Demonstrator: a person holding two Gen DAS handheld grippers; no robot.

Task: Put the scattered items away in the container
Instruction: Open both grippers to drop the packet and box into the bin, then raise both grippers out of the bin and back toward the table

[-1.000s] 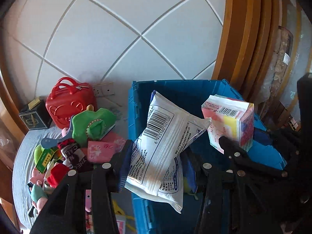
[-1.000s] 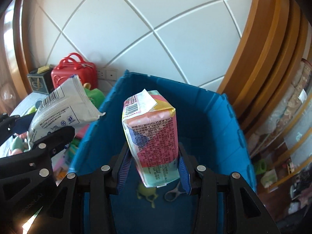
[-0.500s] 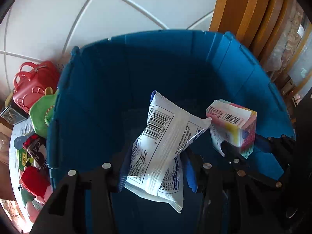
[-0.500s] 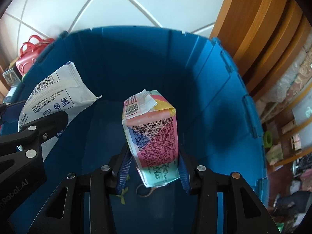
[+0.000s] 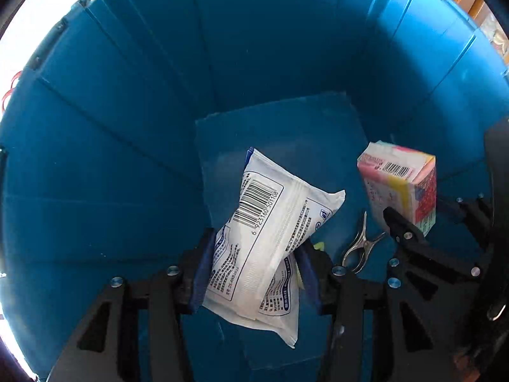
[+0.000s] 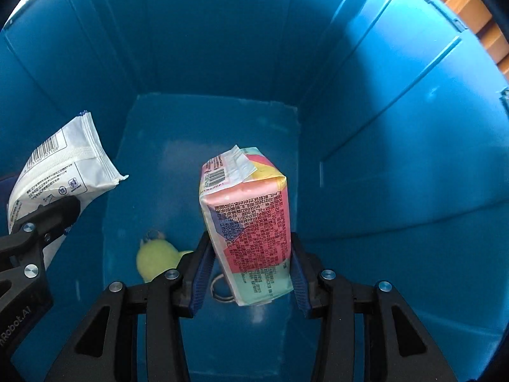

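Both grippers hang inside the deep blue bin (image 5: 111, 159) (image 6: 397, 127), pointing down at its floor. My left gripper (image 5: 254, 270) is shut on a white wipes pack (image 5: 264, 232) with a barcode; the pack also shows at the left of the right wrist view (image 6: 60, 175). My right gripper (image 6: 249, 273) is shut on a pink, yellow and mint tissue pack (image 6: 251, 229), which appears at the right of the left wrist view (image 5: 400, 184). Both packs hang above the bin floor.
On the bin floor lie a yellow soft toy (image 6: 156, 259) with a small ring and a metal clip (image 5: 359, 245). Blue walls close in on every side. A strip of wooden frame (image 6: 477, 9) shows past the rim at the top right.
Both grippers have sunk from above the rim deep into the bin and tilted downward, each still holding its pack. The wall, the table and the scattered toys have dropped out of view.
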